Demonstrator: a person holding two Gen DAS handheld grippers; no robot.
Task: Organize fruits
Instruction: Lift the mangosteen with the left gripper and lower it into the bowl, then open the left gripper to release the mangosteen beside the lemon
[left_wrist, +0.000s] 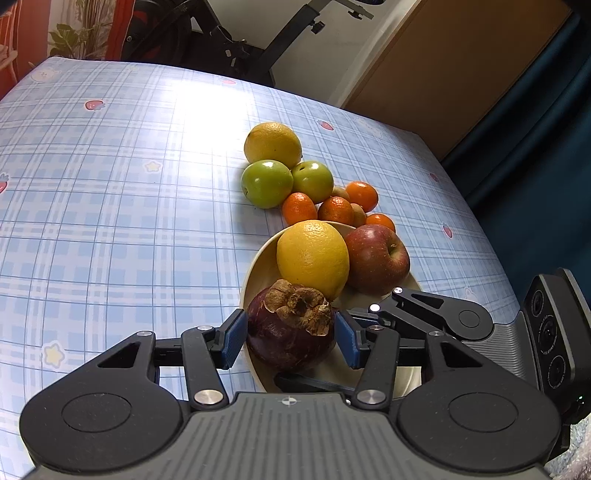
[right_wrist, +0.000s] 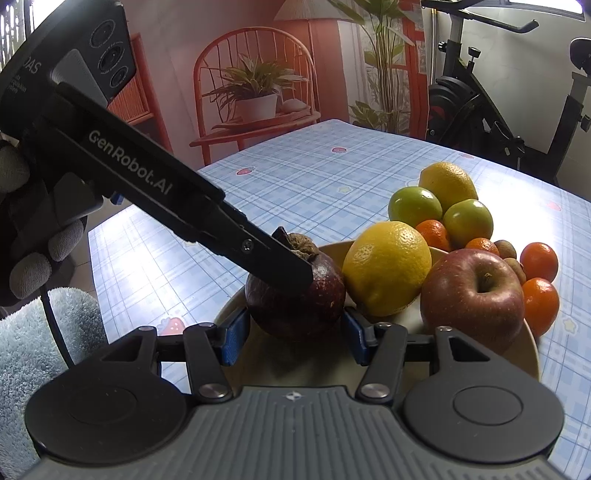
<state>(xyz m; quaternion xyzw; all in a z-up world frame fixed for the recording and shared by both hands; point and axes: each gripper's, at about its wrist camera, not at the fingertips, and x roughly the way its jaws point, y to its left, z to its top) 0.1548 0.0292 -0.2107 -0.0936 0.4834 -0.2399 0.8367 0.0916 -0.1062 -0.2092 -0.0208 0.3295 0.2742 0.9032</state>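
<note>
A dark purple mangosteen (left_wrist: 288, 343) (right_wrist: 295, 302) sits at the near end of a cream plate (left_wrist: 258, 266) (right_wrist: 517, 354). My left gripper (left_wrist: 291, 339) is shut on it, blue pads against its two sides. My right gripper (right_wrist: 295, 332) is shut on the same fruit from another side; its fingers (left_wrist: 424, 314) cross the left wrist view. The left gripper's finger (right_wrist: 258, 251) lies over the mangosteen's top. Beside the mangosteen, a yellow citrus (left_wrist: 312, 254) (right_wrist: 386, 267) and a red apple (left_wrist: 376, 258) (right_wrist: 472, 295) share the plate.
Beyond the plate, on the blue checked tablecloth (left_wrist: 110, 184), lie another yellow citrus (left_wrist: 272, 144), two green fruits (left_wrist: 266, 183), several tangerines (left_wrist: 299, 208) and small brown fruits (right_wrist: 506, 249). An exercise bike (right_wrist: 480, 103) and a chair with a plant (right_wrist: 255, 96) stand past the table. A gloved hand (right_wrist: 26, 236) holds the left gripper.
</note>
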